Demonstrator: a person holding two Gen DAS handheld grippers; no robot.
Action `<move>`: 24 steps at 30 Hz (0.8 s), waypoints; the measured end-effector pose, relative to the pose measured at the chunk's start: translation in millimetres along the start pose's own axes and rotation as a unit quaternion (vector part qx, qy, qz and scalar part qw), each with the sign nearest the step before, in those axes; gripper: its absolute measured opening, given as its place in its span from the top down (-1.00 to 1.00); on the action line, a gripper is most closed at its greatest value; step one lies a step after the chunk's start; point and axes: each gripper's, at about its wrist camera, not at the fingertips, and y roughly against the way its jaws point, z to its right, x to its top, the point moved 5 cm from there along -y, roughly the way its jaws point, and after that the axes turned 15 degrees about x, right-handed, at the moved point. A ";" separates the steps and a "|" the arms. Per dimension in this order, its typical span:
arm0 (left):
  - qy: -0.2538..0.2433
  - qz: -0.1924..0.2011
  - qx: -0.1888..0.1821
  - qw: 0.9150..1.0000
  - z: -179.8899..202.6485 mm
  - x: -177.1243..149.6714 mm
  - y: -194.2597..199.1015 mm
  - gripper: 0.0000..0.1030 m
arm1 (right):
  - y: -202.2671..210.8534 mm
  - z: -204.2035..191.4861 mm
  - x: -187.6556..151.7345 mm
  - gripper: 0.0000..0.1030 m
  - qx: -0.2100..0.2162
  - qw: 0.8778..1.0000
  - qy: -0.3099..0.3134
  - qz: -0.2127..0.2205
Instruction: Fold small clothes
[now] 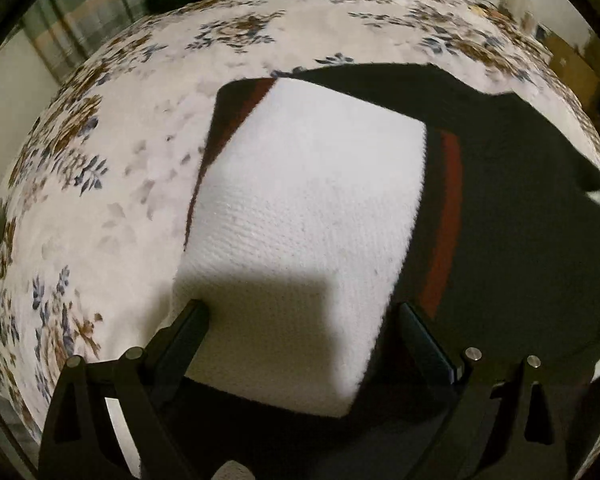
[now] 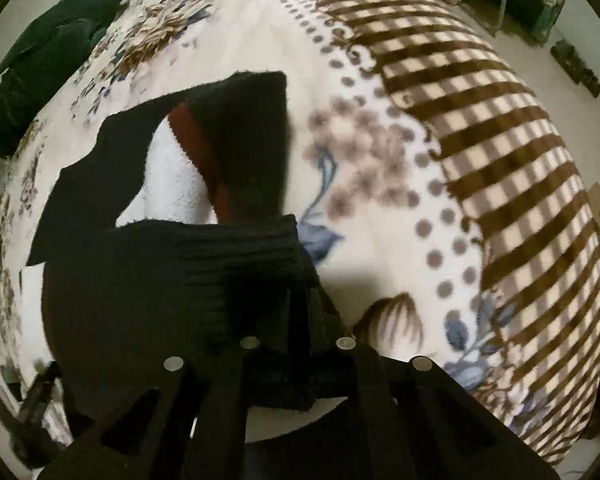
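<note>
A small knitted sweater (image 1: 308,216) lies on a bed covered by a floral blanket (image 1: 112,184). The garment is black with a large white panel and narrow dark red stripes on either side of that panel.

In the left wrist view, the left hand-held gripper (image 1: 302,316) sits low over the white panel with its two black fingers spread wide apart, released, one tip at the panel's left edge and the other at its right edge near a red stripe. The black body of the sweater spreads away ahead and to the right of this gripper.

In the right wrist view, the right hand-held gripper (image 2: 300,300) has its fingers drawn close together, clenched on a ribbed black edge of the sweater (image 2: 204,264) that drapes over the fingers. Ahead and to the left of it, a black sleeve, a red stripe and a slice of white show. To its right the blanket (image 2: 500,152) turns to brown checks and dots (with blue leaves).

A dark green cloth (image 2: 52,52) lies at the bed's far edge. No writing or labels can be read.
</note>
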 end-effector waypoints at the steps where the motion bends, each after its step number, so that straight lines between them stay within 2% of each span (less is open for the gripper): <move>1: 0.003 0.003 -0.007 1.000 -2.2 -1.9 3.7 -0.88 | 4.8 0.0 0.4 0.47 0.014 1.000 -0.007 0.002; 2: 0.010 0.007 -0.015 1.000 -6.1 -5.2 9.5 -0.88 | 12.7 -0.1 -0.4 0.07 0.042 0.999 -0.017 0.008; 4: 0.023 0.006 -0.035 0.999 -16.6 -17.4 24.1 -0.88 | 31.9 3.2 -7.0 -0.41 0.077 0.996 -0.026 0.025; 7: 0.042 0.002 -0.052 0.998 -41.8 -51.5 50.2 -0.88 | 58.2 14.1 -35.3 -0.45 0.088 0.995 -0.025 0.035; 10: 0.059 -0.015 -0.050 0.997 -68.2 -88.9 65.0 -0.88 | 76.2 27.6 -83.1 -0.65 0.091 0.995 -0.024 0.022; 12: 0.068 -0.037 -0.044 0.996 -87.5 -121.4 69.2 -0.88 | 86.6 45.6 -122.9 -0.65 0.081 0.996 -0.029 0.007; 17: 0.074 -0.095 -0.023 0.992 -120.4 -198.2 53.8 -0.88 | 85.0 82.4 -217.5 -0.65 0.066 0.995 -0.058 -0.044; 19: 0.076 -0.111 -0.017 0.991 -129.6 -221.1 45.2 -0.88 | 81.9 98.0 -251.2 -0.65 0.059 0.994 -0.072 -0.052; 22: 0.077 -0.119 -0.019 0.990 -140.6 -249.0 34.4 -0.88 | 77.2 118.5 -289.2 -0.65 0.050 0.993 -0.094 -0.050; 24: 0.085 -0.125 -0.039 0.988 -144.2 -262.9 23.8 -0.88 | 72.0 132.7 -315.6 -0.65 0.049 0.991 -0.110 -0.053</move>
